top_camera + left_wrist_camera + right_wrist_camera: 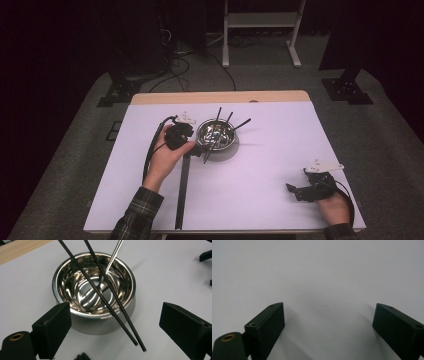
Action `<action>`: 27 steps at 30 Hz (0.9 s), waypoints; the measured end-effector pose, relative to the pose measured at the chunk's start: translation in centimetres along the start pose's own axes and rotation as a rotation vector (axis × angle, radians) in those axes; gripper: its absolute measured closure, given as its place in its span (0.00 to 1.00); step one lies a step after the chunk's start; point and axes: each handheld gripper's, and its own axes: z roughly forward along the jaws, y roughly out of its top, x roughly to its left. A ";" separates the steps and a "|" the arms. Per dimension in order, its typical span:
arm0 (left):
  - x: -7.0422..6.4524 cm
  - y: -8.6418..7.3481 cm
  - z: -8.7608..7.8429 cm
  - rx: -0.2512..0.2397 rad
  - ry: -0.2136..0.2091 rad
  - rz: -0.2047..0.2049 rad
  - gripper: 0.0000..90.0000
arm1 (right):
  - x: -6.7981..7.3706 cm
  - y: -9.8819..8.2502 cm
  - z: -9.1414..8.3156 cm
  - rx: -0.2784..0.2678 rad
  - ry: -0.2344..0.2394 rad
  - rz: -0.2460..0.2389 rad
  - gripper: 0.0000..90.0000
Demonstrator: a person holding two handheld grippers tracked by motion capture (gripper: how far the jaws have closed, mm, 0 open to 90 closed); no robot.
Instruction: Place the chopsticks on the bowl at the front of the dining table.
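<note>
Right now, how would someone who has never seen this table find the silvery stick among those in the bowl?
On the white table stands a shiny round steel bowl, just ahead of the left gripper. Three thin sticks lean inside; two are black, while the pale metallic stick is alone in gleaming silver.

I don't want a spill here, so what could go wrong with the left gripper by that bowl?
The chopsticks lean loosely over the bowl rim, between the open jaws of the left gripper. A nudge could roll them off or tip the bowl. Closing may catch only one of the two black sticks.
</note>
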 end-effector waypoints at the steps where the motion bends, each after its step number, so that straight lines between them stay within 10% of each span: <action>1: 0.2 0.3 0.2 -0.005 -0.002 0.001 0.11 | 0.0 0.0 0.0 -0.001 -0.001 -0.002 0.10; 27: 4.5 8.0 7.4 -0.012 0.049 -0.043 0.11 | 0.0 0.0 0.0 0.000 0.001 0.000 0.10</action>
